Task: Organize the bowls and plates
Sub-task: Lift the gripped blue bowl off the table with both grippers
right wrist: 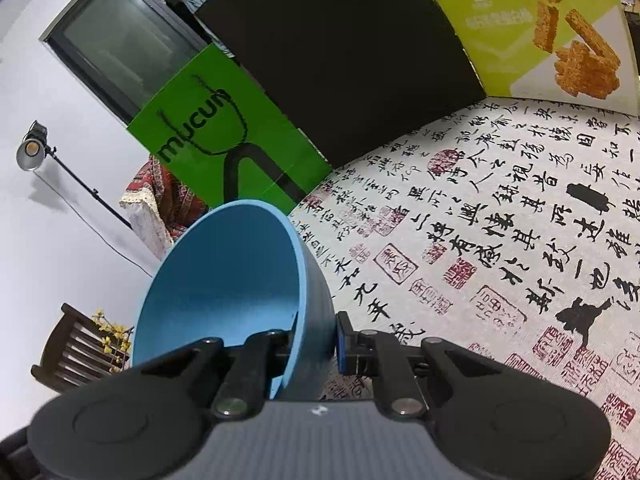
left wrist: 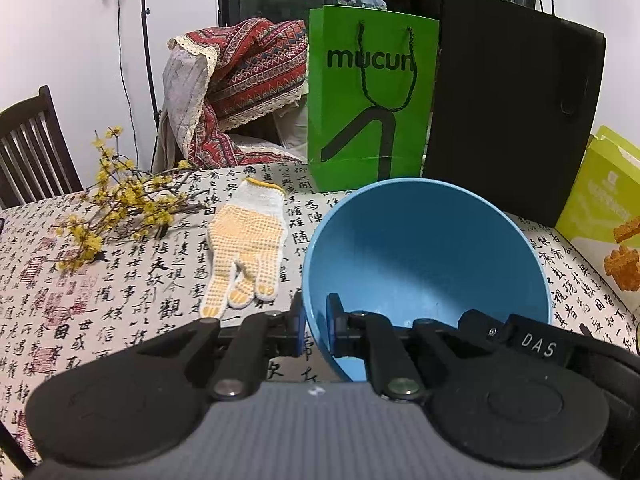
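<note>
Left wrist view: left gripper (left wrist: 316,326) is closed on the near rim of a blue bowl (left wrist: 432,256), one pad outside the wall and one inside.
Right wrist view: right gripper (right wrist: 318,340) is closed on the wall of a blue bowl (right wrist: 224,276) in the same way, left pad inside, right pad outside.
Bowl count: whether the two views show one bowl or two cannot be told.
Bowl attitude, left view: tilted, mouth turned toward the camera, far rim raised in front of the bags.
Bowl attitude, right view: tilted, clear of the tablecloth (right wrist: 500,240), mouth turned to the left of the picture.
Bowl contents: both interiors are bare.
Other containers: green paper bag (left wrist: 372,100), black paper bag (left wrist: 516,116) and yellow-green snack box (left wrist: 600,204) stand upright along the far table edge; their contents are hidden.
Loose items, left view: work glove (left wrist: 246,244) flat on the cloth just left of the bowl; yellow flower sprigs (left wrist: 120,208) further left.
Edges: a wooden chair (left wrist: 32,148) stands at the left table edge.
Open room: right view shows a wide stretch of bare cloth to the right of the bowl, up to the snack box.
</note>
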The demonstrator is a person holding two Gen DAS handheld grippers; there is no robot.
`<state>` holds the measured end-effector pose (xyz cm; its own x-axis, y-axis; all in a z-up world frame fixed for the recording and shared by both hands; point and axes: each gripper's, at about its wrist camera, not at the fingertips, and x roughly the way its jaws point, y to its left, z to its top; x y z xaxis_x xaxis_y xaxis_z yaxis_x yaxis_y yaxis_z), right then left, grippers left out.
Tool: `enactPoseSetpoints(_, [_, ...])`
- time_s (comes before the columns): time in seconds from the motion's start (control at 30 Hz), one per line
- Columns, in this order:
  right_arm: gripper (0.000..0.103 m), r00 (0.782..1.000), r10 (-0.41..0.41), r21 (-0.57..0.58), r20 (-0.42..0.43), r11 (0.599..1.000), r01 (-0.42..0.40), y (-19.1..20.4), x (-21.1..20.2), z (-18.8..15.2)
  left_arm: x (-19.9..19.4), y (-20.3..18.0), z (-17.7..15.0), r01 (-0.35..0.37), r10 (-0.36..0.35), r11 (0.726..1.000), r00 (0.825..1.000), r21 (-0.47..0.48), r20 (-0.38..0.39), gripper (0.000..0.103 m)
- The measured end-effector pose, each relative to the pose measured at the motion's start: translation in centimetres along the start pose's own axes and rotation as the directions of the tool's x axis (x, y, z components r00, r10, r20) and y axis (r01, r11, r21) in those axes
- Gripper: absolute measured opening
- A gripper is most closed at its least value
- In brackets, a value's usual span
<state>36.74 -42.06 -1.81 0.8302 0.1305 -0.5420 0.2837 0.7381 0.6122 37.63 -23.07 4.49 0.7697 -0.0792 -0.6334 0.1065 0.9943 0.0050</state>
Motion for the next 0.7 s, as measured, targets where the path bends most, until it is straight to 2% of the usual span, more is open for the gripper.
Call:
enactPoseSetpoints(0.3, [0.013,1.000,0.004,-0.081,-0.007,0.997,-0.004,2.6,-0.5,-0.8,-1.0,2.3,-0.2,-0.007,0.007,1.000,1.000,-0.006,0.006,0.011])
enactPoseSetpoints(0.7, [0.013,1.000,-0.001,-0.134,-0.019,0.991,-0.001,5.5,-1.5,-2.1,-2.8,4.8,-0.3,-0.010,0.010,0.999,1.000,-0.035,0.014,0.011])
